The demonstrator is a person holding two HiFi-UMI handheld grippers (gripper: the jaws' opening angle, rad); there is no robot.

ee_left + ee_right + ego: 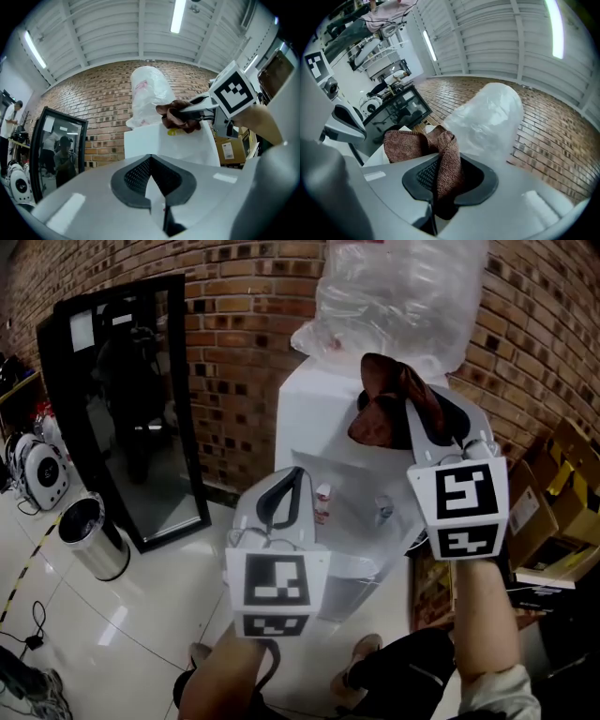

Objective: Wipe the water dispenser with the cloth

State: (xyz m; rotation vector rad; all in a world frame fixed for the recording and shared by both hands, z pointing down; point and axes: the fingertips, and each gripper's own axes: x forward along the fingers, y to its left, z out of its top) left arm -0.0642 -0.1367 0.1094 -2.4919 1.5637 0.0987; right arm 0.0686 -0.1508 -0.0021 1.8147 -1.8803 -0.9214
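Red brick wall point(234, 334) behind, tall white water dispenser point(319, 418) before it, its clear plastic-wrapped bottle point(403, 296) cut off above, right gripper point(405, 397) clamped on crumpled brown cloth point(384, 404) near the dispenser's top, contact unclear, left gripper point(293, 474) closed, empty, lower.

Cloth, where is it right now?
Head view, right of centre: the cloth is clamped in the right gripper at the top of the white water dispenser, just below the plastic bag.

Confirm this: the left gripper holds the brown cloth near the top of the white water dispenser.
Wrong gripper: the right gripper holds the brown cloth near the top of the white water dispenser. The right gripper view shows it pinched between those jaws.
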